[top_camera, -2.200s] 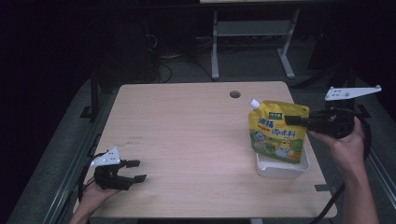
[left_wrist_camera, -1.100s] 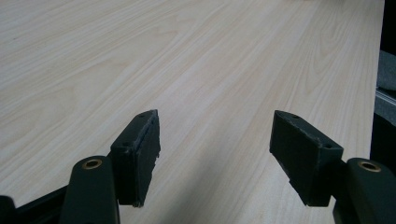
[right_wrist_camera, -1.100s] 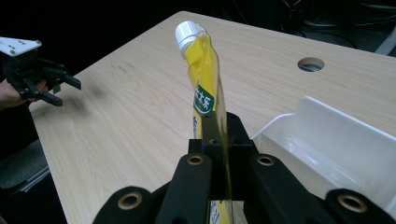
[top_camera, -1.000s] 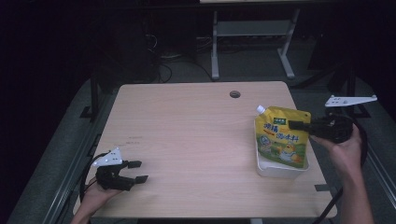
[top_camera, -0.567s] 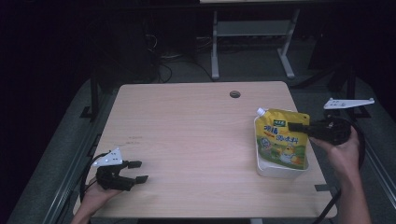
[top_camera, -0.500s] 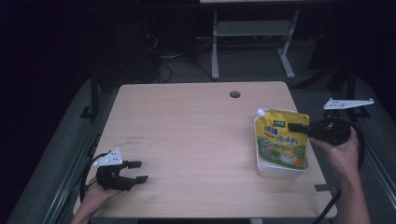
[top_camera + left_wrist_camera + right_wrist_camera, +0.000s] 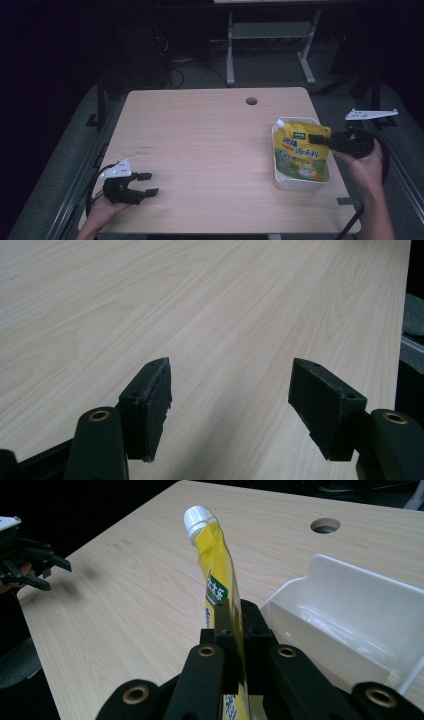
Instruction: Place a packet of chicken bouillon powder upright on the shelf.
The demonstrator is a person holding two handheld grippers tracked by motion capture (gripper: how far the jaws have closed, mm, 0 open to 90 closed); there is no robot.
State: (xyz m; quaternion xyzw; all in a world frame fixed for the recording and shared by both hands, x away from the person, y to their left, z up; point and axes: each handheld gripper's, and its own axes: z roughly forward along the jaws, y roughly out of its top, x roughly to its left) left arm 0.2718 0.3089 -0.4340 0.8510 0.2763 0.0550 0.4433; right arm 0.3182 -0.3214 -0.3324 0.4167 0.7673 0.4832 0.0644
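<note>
A: Right gripper (image 7: 316, 138) at the right side of the table (image 7: 200, 150), jaws pressed together on the top edge of a yellow pouch (image 7: 301, 155). Held from the right by a hand (image 7: 364, 167) just past the table's edge.

B: Same grip up close: pouch (image 7: 216, 575) pinched edge-on between the two black jaws, white screw cap (image 7: 195, 518) at its top corner, tilted away toward the left.

A: Pouch down in a white tray (image 7: 300, 183) near the right front corner. Lower part inside the tray, upper part leaning up over the rim, printed face up, cap toward the far left corner of the tray.

B: White tray (image 7: 345, 615) just right of the jaws, inner wall glossy. Round hole (image 7: 325, 526) in the tabletop beyond it.

A: Hole (image 7: 251, 101) near the far edge, well apart from the tray.

B: Left gripper (image 7: 145, 184) at the front left corner, low over the wood, well apart from the pouch. Jaws spread wide, nothing between them.

A: Confirmed in the left gripper view: two black pads (image 7: 151, 402) far apart, bare pale wood (image 7: 200, 315) in the gap.

B: Also seen far off at the left edge of the right gripper view, left gripper (image 7: 52, 572) with jaws parted.

A: Dark floor and a metal frame (image 7: 270, 40) beyond the table.
</note>
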